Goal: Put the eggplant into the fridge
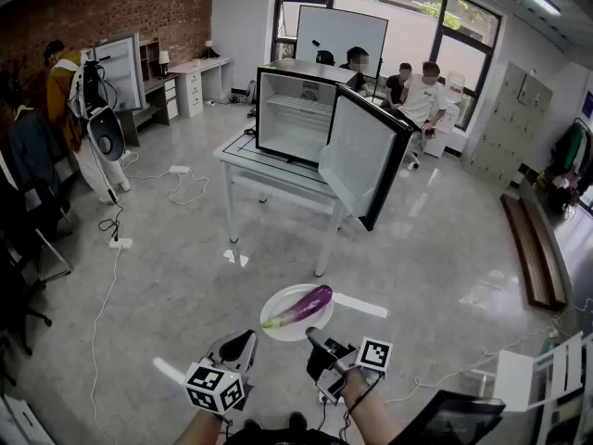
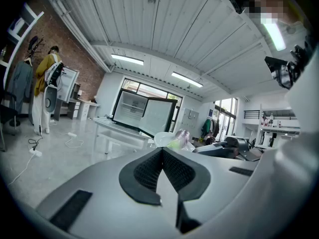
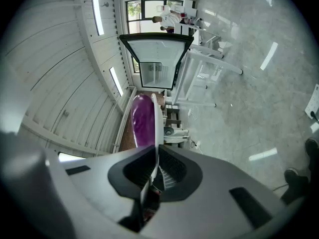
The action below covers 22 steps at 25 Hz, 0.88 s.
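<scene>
We judge carry step in hand. Right gripper (image 3: 155, 171): fingers clamped on rim of round white plate (image 1: 283, 334); glossy purple eggplant (image 1: 306, 305) lies on it, just beyond fingers. Left gripper (image 2: 162, 156): fingers closed, empty. Next: reach open black fridge (image 1: 296, 114) on white desk (image 1: 243, 151), well ahead of fingers.

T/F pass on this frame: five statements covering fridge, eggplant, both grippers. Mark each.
1. The fridge stands open. True.
2. The eggplant is already inside the fridge. False: it lies on a white plate in front of the person.
3. The right gripper is clamped on the plate's rim. True.
4. The left gripper holds the eggplant. False: its jaws are together with nothing between them.
5. The fridge sits on the floor. False: it sits on a white table.
</scene>
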Each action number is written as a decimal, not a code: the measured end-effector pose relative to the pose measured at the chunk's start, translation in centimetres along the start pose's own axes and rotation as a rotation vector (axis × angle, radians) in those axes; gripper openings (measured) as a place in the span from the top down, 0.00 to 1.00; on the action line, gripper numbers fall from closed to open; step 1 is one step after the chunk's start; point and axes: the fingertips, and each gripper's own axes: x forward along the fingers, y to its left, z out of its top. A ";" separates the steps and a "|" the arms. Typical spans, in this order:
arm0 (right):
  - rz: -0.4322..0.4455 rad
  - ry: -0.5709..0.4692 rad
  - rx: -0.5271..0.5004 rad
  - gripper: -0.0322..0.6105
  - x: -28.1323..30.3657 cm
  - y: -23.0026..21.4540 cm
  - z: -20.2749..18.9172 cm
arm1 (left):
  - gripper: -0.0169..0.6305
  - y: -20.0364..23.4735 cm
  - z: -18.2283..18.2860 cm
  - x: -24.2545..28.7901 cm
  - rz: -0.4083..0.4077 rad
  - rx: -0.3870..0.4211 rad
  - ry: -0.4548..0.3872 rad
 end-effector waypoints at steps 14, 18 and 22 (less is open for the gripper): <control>0.012 -0.002 -0.020 0.91 0.4 0.7 -0.1 | 0.96 0.5 0.6 -0.2 0.015 0.018 -0.018; 0.019 -0.001 -0.036 0.91 0.8 0.8 0.1 | 0.96 0.5 0.7 0.1 0.015 0.034 -0.022; 0.017 0.001 -0.032 0.91 0.6 0.7 0.1 | 0.96 0.0 0.5 0.3 0.009 0.041 -0.017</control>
